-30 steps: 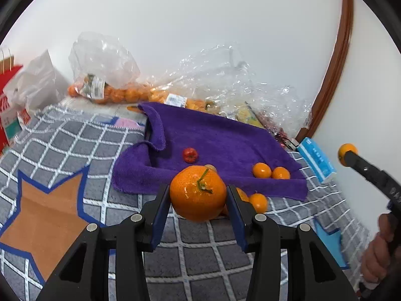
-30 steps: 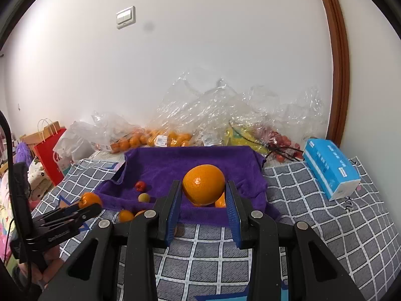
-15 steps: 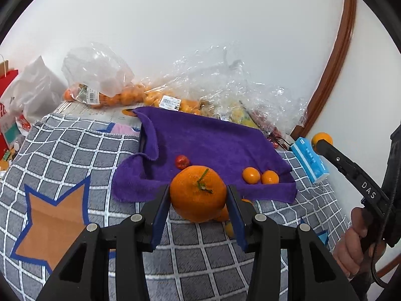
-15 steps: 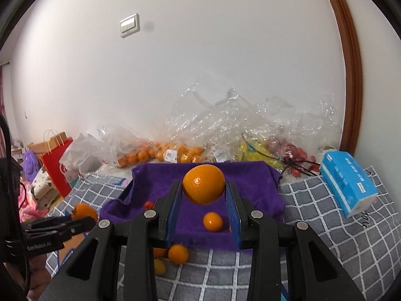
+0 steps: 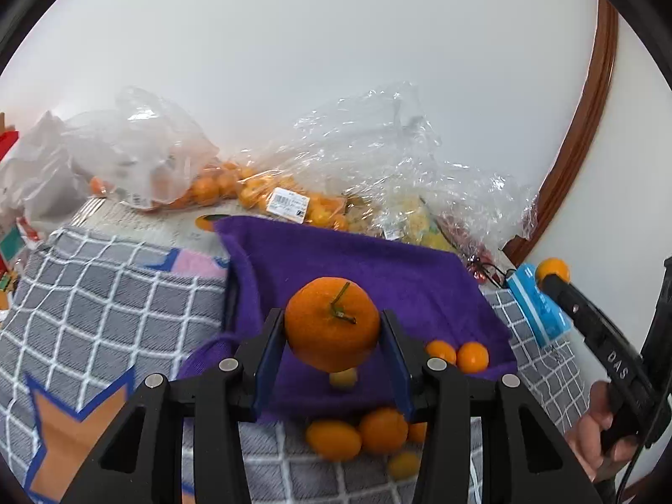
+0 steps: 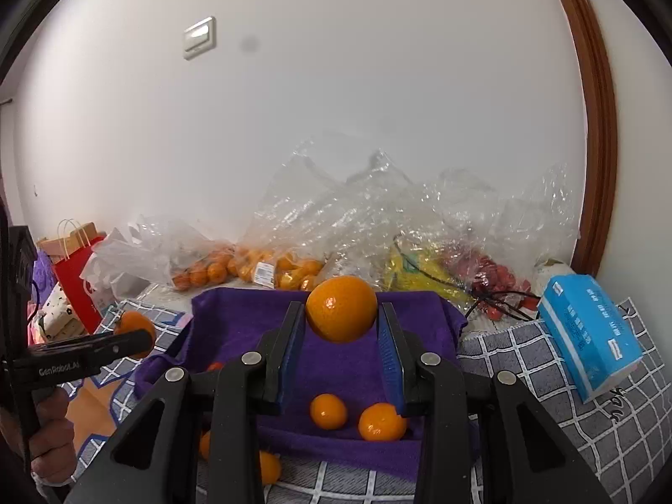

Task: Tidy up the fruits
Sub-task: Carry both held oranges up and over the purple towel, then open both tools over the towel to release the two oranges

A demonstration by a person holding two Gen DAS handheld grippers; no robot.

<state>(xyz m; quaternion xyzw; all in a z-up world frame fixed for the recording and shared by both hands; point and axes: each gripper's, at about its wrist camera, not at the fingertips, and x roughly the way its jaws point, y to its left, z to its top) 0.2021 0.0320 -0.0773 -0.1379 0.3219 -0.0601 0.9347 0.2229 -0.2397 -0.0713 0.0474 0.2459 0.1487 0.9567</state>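
While the left gripper (image 5: 334, 336) pinches a stemmed orange (image 5: 332, 323) between its blue pads, the fruit hangs above the purple towel (image 5: 378, 269) in the left wrist view. Two small oranges (image 5: 458, 355) sit on the towel at about four o'clock from it, and a loose cluster (image 5: 357, 432) lies on the grey checked blanket (image 5: 109, 294) off the towel's near edge, at six o'clock. Bagged oranges (image 5: 218, 187) line the wall at eleven o'clock.

From the right wrist view, the right gripper (image 6: 341, 336) clamps a smooth orange (image 6: 341, 308) – also raised over the towel (image 6: 235, 315). Two small fruits (image 6: 357, 416) rest on the cloth at six o'clock below it. A blue tissue box (image 6: 588, 332) lies at three o'clock, apart from the towel – on the blanket (image 6: 588, 441).
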